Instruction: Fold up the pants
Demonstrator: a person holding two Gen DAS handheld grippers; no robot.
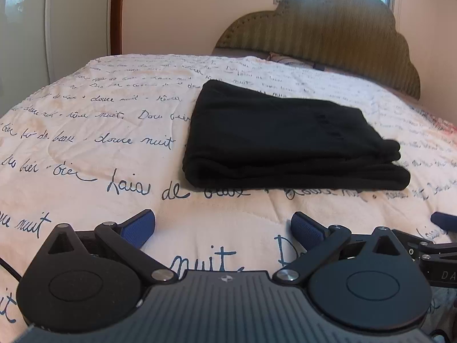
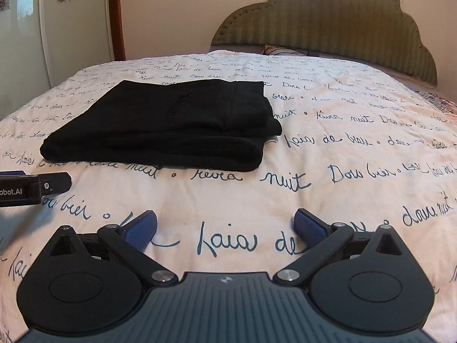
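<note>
Black pants (image 1: pixel 288 137) lay folded into a thick, layered rectangle on my quilt (image 1: pixel 94 131), the white one printed with handwriting, and both my grippers sat short of them, nearer the foot of the bed. From my left gripper (image 1: pixel 222 230) the bundle lay ahead and a little to the right; from my right gripper (image 2: pixel 225 227) it lay ahead and off to the left. So the pants sat between my two hands, farther up the bed toward the headboard (image 2: pixel 328 20). Their long axis ran across my view, left to right, with the rounded fold edge facing me and the stacked loose ends at the right side. I could not say which hand was nearer; they looked about level, side by side.

My left gripper was spread wide and held nothing, its blue pads (image 1: pixel 140 228) well apart over bare quilt. My right gripper was likewise spread and held nothing. Both hung low and pointed flat along the bed. I judged the folding done, or nearly so.
</note>
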